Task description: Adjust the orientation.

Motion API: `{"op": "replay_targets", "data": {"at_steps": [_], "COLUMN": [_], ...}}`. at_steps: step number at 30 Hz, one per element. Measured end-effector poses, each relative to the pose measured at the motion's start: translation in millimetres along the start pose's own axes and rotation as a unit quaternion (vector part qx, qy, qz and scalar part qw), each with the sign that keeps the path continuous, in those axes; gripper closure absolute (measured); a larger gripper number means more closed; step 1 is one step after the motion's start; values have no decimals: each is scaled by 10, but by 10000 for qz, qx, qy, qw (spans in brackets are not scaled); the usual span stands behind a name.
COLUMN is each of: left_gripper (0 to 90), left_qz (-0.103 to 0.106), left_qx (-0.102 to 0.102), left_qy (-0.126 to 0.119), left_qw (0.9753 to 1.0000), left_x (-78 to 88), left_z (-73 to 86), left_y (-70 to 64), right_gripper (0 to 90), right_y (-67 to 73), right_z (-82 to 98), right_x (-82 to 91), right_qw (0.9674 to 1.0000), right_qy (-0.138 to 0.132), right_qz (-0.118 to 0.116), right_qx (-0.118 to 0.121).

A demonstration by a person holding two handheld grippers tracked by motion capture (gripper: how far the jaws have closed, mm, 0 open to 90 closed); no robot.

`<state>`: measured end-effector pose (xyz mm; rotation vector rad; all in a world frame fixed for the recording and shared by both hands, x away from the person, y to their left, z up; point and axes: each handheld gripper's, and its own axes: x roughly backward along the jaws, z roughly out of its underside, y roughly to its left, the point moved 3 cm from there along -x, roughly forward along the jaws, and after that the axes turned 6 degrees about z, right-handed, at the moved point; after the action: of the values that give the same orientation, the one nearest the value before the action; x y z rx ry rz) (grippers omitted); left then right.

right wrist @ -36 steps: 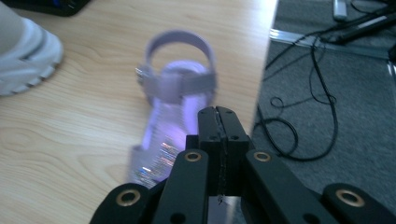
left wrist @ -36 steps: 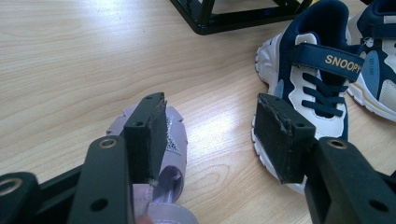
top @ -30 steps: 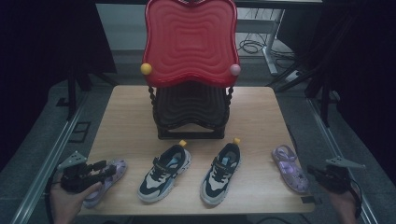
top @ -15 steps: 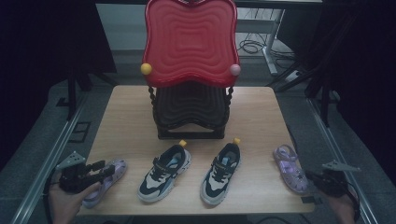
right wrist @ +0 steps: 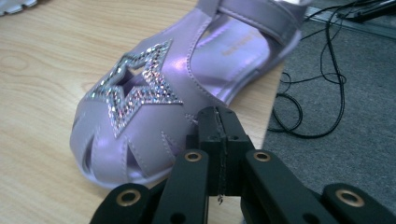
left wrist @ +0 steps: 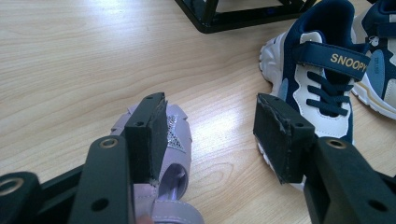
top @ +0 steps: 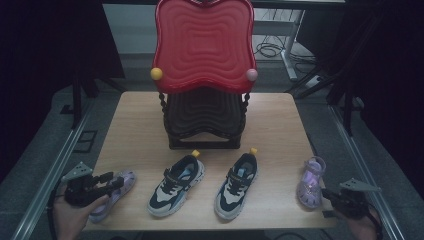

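High view: the left tool (top: 111,182) was held open over the left purple sandal (top: 119,186) at the counter's (top: 140,125) front-left corner; the right tool (top: 327,194) was seen closed, empty, beside the right purple sandal (top: 310,181).

I saw two lilac sandals (top: 311,182) (top: 114,192), the right one carrying a glittering silver star (right wrist: 133,91). The sneakers (top: 176,184) (top: 237,185) were navy, white and pale blue, with gold SNOOPY lettering (left wrist: 348,60) on a navy strap. The rack (top: 204,117) was black under a red rippled top (top: 202,45). My fingers (left wrist: 149,135) were black, the worktop (top: 135,125) pale wood-grain.
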<state>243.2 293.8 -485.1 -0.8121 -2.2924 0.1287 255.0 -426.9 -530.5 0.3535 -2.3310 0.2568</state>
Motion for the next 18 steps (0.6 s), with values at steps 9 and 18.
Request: {"op": "replay_targets", "data": {"at_steps": [9,18], "left_gripper": [443,443], "left_qz": [3,7], "left_qx": [10,11], "left_qy": [7,-8], "left_qw": [10000,10000], "left_x": [2,13], "left_z": [3,-1], "left_y": [2,5], "right_gripper": [892,892], "right_y": [166,357], "right_z": [7,-47], "right_x": [24,34], "right_qw": [9998,9993], "right_qy": [-36,-73], "right_qz": [-112,-185], "right_qx": [132,304]}}
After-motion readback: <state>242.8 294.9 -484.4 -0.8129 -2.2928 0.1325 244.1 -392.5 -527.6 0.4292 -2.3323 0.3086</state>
